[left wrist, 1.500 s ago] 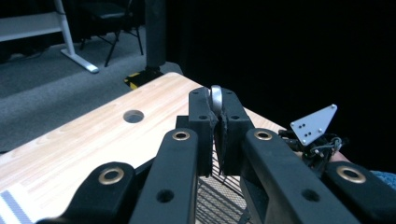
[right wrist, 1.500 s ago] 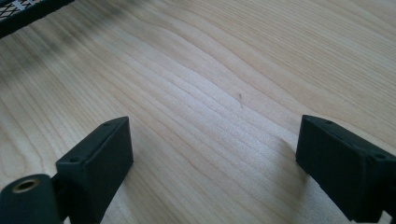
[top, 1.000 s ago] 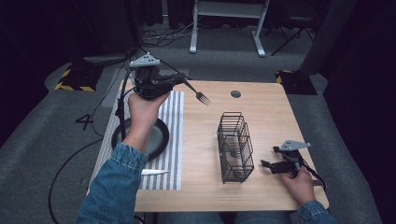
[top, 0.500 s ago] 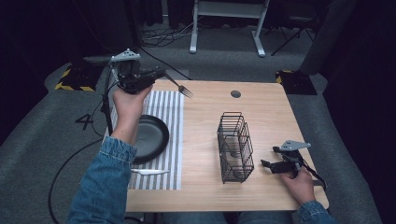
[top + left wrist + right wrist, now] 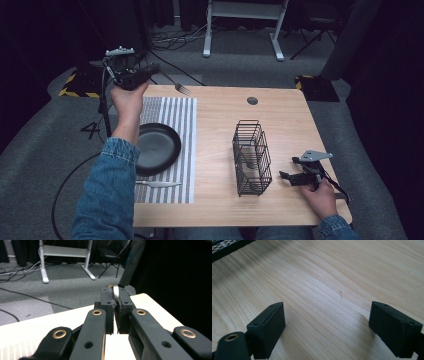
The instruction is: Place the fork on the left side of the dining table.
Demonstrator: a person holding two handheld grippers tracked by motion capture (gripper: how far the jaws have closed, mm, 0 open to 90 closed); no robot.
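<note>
The left gripper (image 5: 150, 76), clamped on the fork (image 5: 176, 85), has travelled leftward across the high view: 1 second ago it hung above the striped placemat (image 5: 170, 112), its tines reaching over the bare wood, and now it sits past the table's far left corner, with the tines above the placemat's far edge. The forearm has uncovered the black plate (image 5: 159, 147).

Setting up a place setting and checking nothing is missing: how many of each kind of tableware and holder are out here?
Fork: 1, held in the left tool
Knife: 1
Black plate: 1
Striped placemat: 1
Wire basket: 1
Total: 5
</note>
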